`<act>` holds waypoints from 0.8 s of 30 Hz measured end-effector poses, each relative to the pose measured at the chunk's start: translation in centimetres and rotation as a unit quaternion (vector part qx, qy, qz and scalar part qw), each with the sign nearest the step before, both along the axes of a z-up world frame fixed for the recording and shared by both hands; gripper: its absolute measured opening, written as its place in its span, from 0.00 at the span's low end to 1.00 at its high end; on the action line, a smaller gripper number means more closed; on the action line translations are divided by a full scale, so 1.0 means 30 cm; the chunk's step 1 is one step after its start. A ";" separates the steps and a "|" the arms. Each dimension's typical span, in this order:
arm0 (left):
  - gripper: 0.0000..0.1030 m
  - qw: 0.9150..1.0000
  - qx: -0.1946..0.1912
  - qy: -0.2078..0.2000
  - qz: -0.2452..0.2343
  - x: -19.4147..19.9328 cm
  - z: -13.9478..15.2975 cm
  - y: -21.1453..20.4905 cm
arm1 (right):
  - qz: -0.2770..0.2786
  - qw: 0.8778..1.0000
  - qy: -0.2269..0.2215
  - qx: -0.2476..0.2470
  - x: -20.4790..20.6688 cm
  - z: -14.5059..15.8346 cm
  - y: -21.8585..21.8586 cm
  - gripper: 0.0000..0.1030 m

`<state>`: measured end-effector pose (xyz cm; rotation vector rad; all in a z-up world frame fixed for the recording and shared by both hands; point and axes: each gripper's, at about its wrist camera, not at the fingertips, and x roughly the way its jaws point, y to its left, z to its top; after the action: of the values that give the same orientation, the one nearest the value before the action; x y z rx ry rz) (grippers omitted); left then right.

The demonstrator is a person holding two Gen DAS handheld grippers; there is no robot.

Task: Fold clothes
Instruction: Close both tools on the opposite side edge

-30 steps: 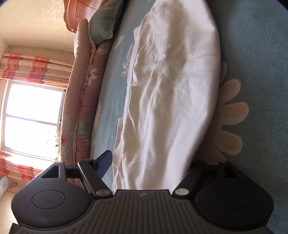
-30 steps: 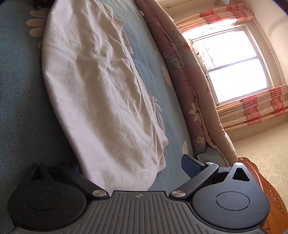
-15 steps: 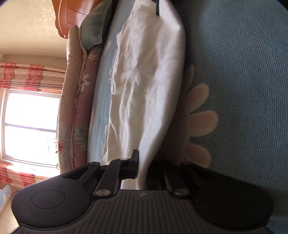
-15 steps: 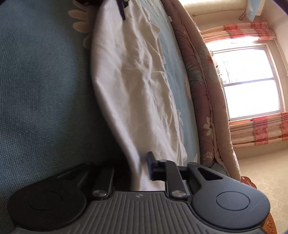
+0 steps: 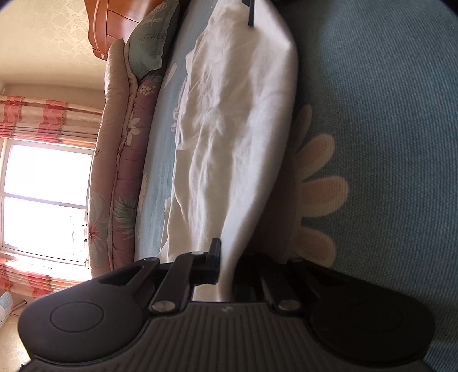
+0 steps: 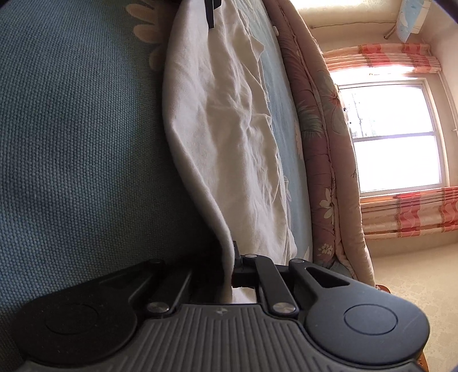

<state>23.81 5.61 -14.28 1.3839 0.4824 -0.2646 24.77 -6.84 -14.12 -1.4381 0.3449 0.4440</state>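
A white garment (image 5: pixel 234 120) lies stretched across a blue bed cover (image 5: pixel 386 114) printed with pale flowers. My left gripper (image 5: pixel 227 257) is shut on the garment's near edge, the cloth pinched between its black fingers. The same white garment (image 6: pixel 229 137) fills the middle of the right wrist view, where my right gripper (image 6: pixel 230 257) is shut on its other end. Each view shows the opposite gripper's dark fingers at the top, at the far end of the cloth: the right one (image 5: pixel 250 13) and the left one (image 6: pixel 211 13).
A rolled floral quilt (image 5: pixel 120 171) runs along the far side of the bed, with a green pillow (image 5: pixel 151 43) and a wooden headboard (image 5: pixel 114 23) beyond. A bright window (image 6: pixel 392 134) with striped pink curtains (image 6: pixel 406 211) lights the room.
Both grippers stood open around the garment's edges a second ago and have since shut on the cloth. The edge now rises into a ridge between them.
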 end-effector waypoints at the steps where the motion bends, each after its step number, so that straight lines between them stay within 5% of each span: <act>1: 0.00 1.000 -0.001 0.002 -0.001 0.001 0.003 0.002 | 0.002 1.000 0.002 -0.001 0.000 0.003 -0.003 0.09; 16: 0.01 1.000 0.000 0.015 -0.023 -0.059 0.105 0.020 | 0.013 0.999 0.028 0.016 -0.042 0.133 -0.030 0.07; 24: 0.01 0.999 0.015 0.031 -0.039 -0.221 0.159 -0.002 | 0.013 0.997 0.072 0.024 -0.159 0.207 -0.059 0.07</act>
<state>17.19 5.55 -9.52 1.4283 0.4865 -0.3665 19.99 -8.60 -7.91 -1.3691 0.4289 0.5762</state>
